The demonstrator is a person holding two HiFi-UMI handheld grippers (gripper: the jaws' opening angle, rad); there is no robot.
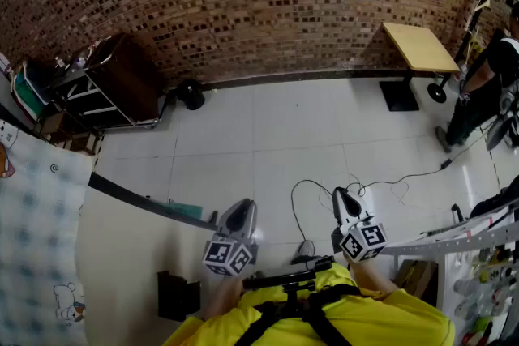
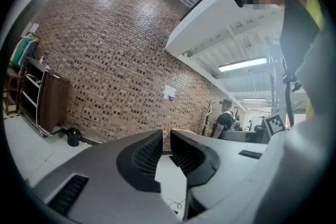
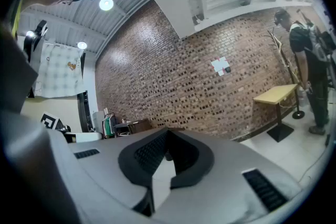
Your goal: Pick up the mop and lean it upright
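- Both grippers sit low in front of our yellow top, level and pointing across the room at the brick wall (image 1: pixel 268 4), and neither one carries anything.
- On the left gripper (image 2: pixel 165 136) we see a narrow slit of daylight between the jaws, so it stands slightly open, with only wall and floor showing through.
- On the right gripper (image 3: pixel 167 139) the jaw tips meet. It is closed on nothing.
- We cannot pick out the mop in any view. The white tiled floor (image 1: pixel 259 142) ahead of us holds only a loose black cable (image 1: pixel 381 182) and a small black bin (image 1: pixel 191 94) by the wall.
- At the left edge stands a shelf cart (image 1: pixel 105 89), at the right a wooden table (image 1: pixel 419 46), with a person (image 1: pixel 486 85) beside it. Nothing there reads clearly as a mop handle.
- We judge the task as not yet begun: no grasp has been made and nothing has been lifted or leaned.
- Everything remains: find the mop, take hold of its handle, raise it and rest it upright, most likely against the brick wall.
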